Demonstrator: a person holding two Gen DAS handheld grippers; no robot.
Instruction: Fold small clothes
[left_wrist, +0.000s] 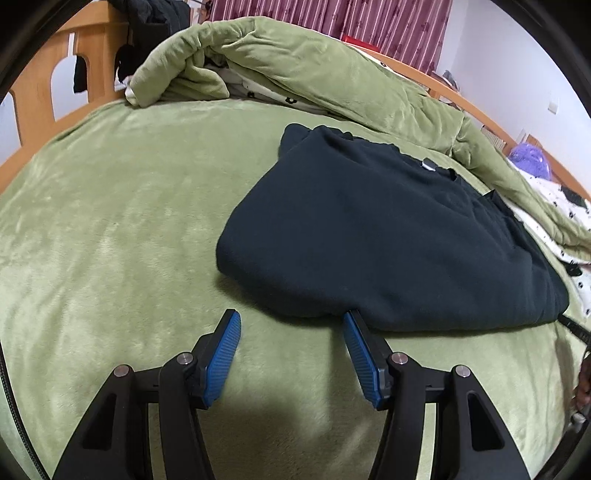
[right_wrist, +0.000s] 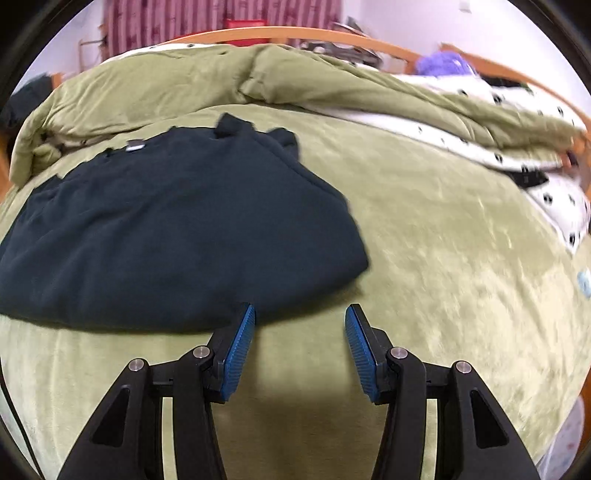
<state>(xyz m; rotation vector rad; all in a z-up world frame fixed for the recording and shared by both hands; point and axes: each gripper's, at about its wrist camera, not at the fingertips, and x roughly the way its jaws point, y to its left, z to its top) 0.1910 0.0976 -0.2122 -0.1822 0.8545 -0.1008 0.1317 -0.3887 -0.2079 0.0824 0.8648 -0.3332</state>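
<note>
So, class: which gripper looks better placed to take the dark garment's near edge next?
Probably left: the left gripper is open with one finger at the dark garment hem; both hover close.

One dark garment (left_wrist: 388, 236), one green quilt (left_wrist: 295, 62), two grippers (left_wrist: 291, 317)

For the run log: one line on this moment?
left gripper: open, empty | right gripper: open, empty | dark sweater: partly folded on green blanket

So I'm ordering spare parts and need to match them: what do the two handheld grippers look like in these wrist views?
Both match. The left gripper and right gripper each have two matte black plastic linkage arms with round silver pivot pins, ending in flat fingers faced with bright blue, finely ribbed pads. A thin black cable runs along the left edge of each view. No markings are visible.
</note>
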